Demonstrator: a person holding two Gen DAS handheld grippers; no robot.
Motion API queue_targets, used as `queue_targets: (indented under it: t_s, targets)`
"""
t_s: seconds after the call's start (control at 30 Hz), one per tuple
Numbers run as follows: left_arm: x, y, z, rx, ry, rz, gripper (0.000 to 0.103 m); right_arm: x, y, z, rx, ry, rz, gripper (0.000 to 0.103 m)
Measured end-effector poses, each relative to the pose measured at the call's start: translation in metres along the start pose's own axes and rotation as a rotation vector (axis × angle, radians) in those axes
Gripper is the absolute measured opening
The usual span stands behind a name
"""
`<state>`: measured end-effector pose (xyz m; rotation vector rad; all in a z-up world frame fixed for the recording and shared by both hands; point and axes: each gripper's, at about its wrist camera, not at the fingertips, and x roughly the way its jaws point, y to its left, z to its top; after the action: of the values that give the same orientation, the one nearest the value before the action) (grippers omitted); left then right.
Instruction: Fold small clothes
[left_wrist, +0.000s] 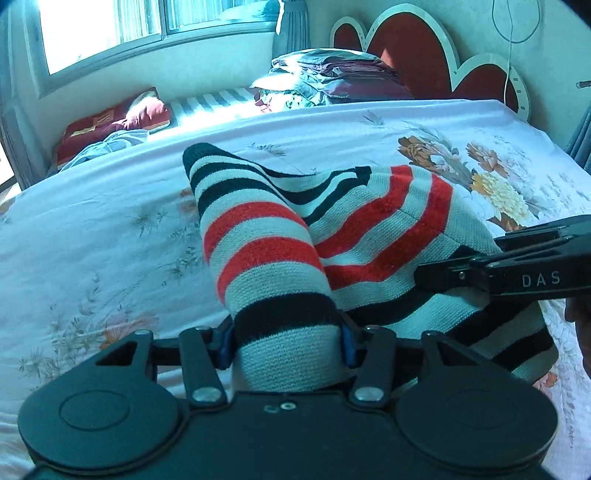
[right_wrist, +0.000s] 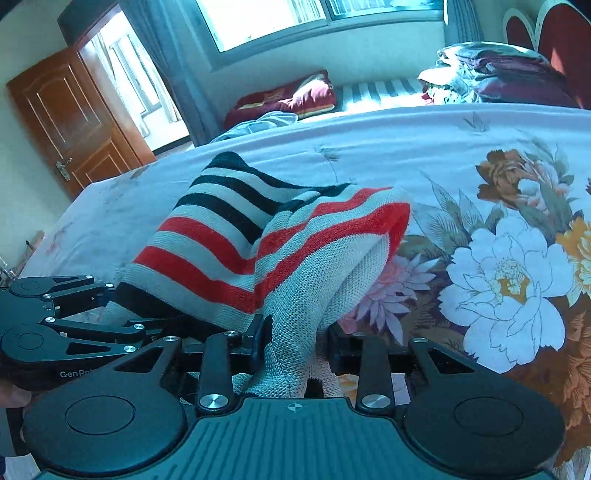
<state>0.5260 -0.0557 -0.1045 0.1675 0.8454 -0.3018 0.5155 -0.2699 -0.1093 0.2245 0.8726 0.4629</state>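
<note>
Presently: striped knit garment (left_wrist: 332, 236), near edge lifted off the floral bedsheet (left_wrist: 92, 240), long axis running away from both grippers. Left gripper (left_wrist: 286, 345) clamps its near-left portion; right gripper (right_wrist: 291, 347) clamps the near-right portion, side by side.

A wide bed covered with a white sheet printed with large flowers (right_wrist: 498, 280) fills the near part of the room. At its far right stands a dark red headboard with white scalloped edge (left_wrist: 417, 48), and a thin white cable (left_wrist: 511, 40) hangs on the pale wall beside it. A pile of folded grey and maroon bedding (left_wrist: 332, 77) lies at the far end of the bed. Behind it is a grey and white striped mattress (right_wrist: 380, 92) with a dark red cushion (right_wrist: 288, 99) on its left. Above, a wide window with pale frame (left_wrist: 107, 33) lets in strong daylight, with a grey curtain (left_wrist: 293, 22) at its right. At the far left a brown wooden door (right_wrist: 70, 118) stands open.
</note>
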Motion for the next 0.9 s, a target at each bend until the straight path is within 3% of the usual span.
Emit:
queue_targets:
  t_s: [0.2, 0.53, 0.73, 0.8, 0.9]
  targets:
    - [-0.040, 0.048, -0.013, 0.020, -0.055, 0.001, 0.050, -0.003, 0.074, 0.005, -0.049, -0.042, -0.030, 0.032]
    - [-0.093, 0.169, -0.065, -0.053, -0.035, 0.089, 0.050, 0.073, 0.203, 0.004, -0.127, -0.017, 0.064, 0.033]
    - [-0.097, 0.216, -0.102, -0.130, 0.018, 0.086, 0.050, 0.119, 0.236, -0.016, -0.123, 0.051, 0.116, 0.033]
    - [-0.089, 0.226, -0.111, -0.163, 0.031, 0.058, 0.053, 0.130, 0.238, -0.023, -0.112, 0.076, 0.093, 0.033]
    - [-0.085, 0.240, -0.122, -0.235, 0.011, 0.041, 0.075, 0.136, 0.230, -0.033, -0.082, 0.099, 0.080, 0.033]
